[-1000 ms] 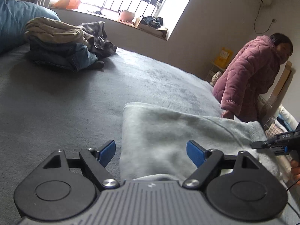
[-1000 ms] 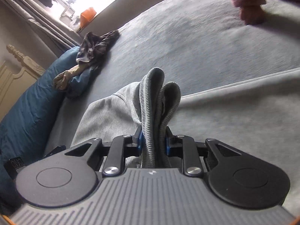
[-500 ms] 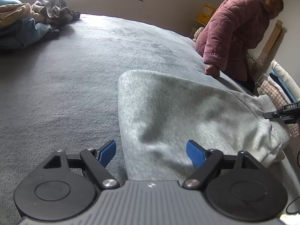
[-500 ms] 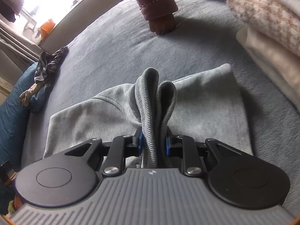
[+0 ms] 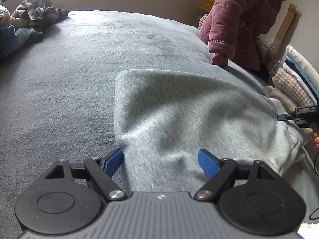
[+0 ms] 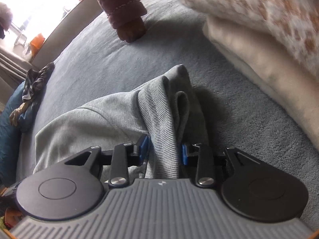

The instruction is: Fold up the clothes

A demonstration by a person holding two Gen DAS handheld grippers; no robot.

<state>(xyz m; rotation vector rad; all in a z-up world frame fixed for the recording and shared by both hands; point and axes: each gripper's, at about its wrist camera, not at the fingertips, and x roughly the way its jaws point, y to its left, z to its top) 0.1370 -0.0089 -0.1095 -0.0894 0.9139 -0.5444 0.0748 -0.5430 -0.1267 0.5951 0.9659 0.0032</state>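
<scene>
A light grey sweatshirt lies folded over on the grey bed cover. My left gripper hovers over its near edge, open wide, with the cloth below the blue pads and not pinched. In the right wrist view, my right gripper has the sweatshirt's ribbed hem between its jaws. Those jaws are opening, and the bunched hem sags loose between the pads onto the bed. The right gripper also shows at the right edge of the left wrist view, at the sweatshirt's far end.
A person in a maroon quilted jacket leans a hand on the bed's far side. A stack of folded textiles sits close to the right of the hem. Unfolded clothes are piled at the back left, by a blue pillow.
My right gripper carried the hem across towards the folded stack and lowered it, then its jaws spread apart. My left gripper tipped down over the sweatshirt, still open.
</scene>
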